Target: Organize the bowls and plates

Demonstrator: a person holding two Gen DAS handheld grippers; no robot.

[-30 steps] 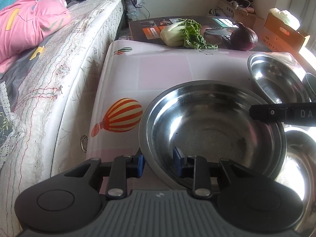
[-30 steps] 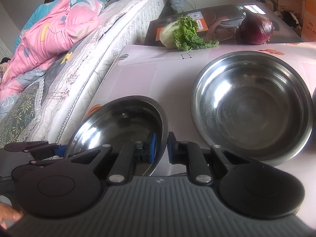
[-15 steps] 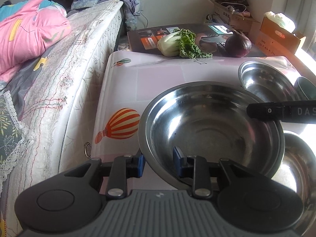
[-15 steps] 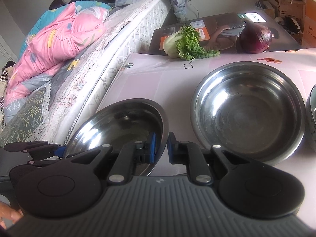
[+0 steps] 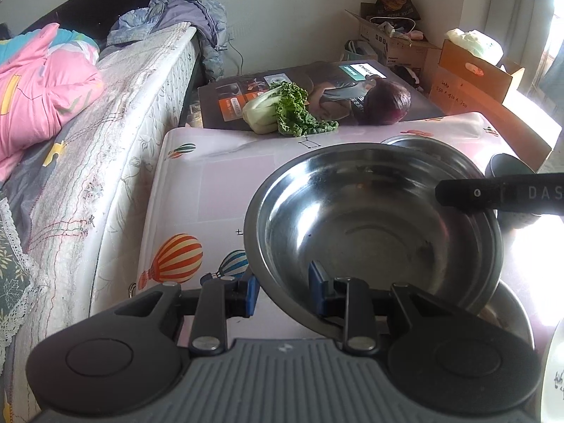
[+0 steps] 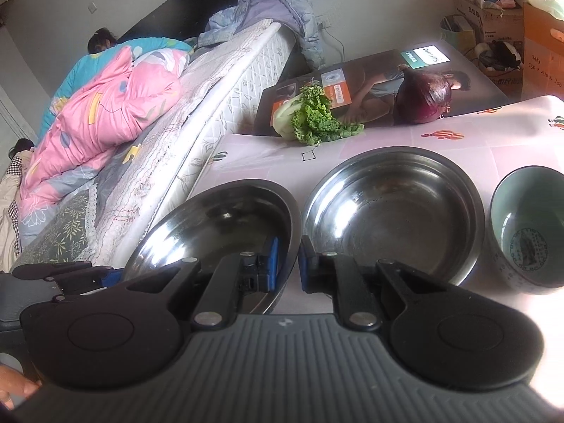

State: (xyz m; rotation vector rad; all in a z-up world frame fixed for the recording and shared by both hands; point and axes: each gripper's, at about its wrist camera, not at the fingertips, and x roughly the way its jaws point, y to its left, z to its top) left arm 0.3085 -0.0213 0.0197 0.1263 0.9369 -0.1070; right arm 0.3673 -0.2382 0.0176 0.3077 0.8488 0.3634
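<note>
Around our work, a leafy green (image 6: 310, 120) and a red cabbage (image 6: 424, 97) lie at 12 o'clock on a printed box beyond the desk (image 6: 352, 148), with a bed (image 5: 105, 141) at 9 o'clock. A second steel bowl (image 6: 391, 211) and a ceramic cup (image 6: 528, 236) sit beside each other, both seemingly empty. Our left gripper (image 5: 283, 290) and right gripper (image 6: 288, 261) both have jaws narrowed onto the rim of the shiny steel bowl (image 5: 370, 225), held tilted above the desk.

left gripper (image 5: 283, 290) | fingers astride near rim of steel bowl (image 5: 373, 225) | bowl tilted above table (image 5: 211, 190)
</note>
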